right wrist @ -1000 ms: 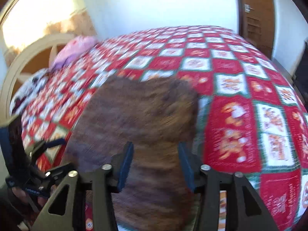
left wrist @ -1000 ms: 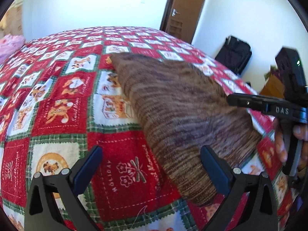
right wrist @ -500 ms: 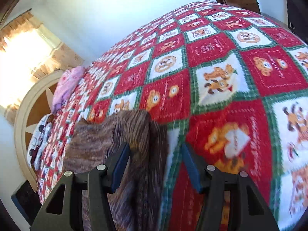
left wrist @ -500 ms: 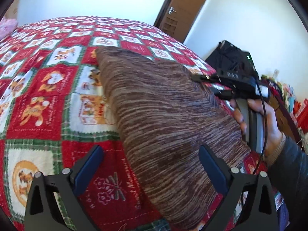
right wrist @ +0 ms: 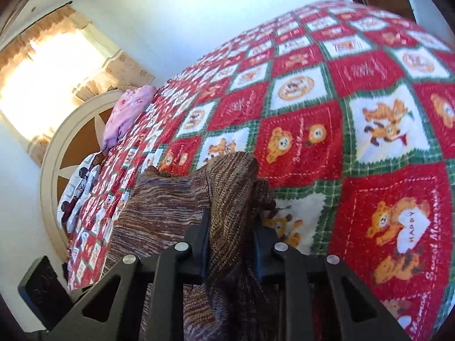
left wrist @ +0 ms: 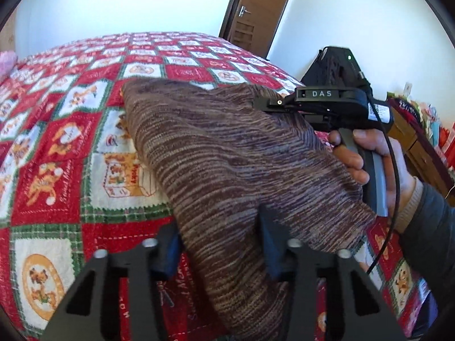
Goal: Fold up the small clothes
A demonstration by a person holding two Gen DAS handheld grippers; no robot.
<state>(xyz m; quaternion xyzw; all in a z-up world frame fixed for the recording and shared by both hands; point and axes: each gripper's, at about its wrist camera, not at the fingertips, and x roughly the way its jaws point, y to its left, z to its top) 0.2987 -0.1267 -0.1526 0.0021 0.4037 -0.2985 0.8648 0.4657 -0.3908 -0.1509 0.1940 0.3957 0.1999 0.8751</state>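
Note:
A brown striped knit garment lies spread on the red, green and white patchwork quilt. My left gripper is at the garment's near edge; its jaws are closing, the cloth is between them and both pads touch it. In the left wrist view a hand holds my right gripper at the garment's far right edge. In the right wrist view my right gripper is closing, its pads pinching a raised fold of the garment.
A pink cloth and a black-and-white printed cloth lie by the round cream headboard. Beyond the bed stand a brown door and a black bag. Colourful clutter is at the right.
Both grippers' jaws have narrowed onto the garment. The right gripper has swung to the garment's far right edge, and a fold of cloth now stands up between its fingers.

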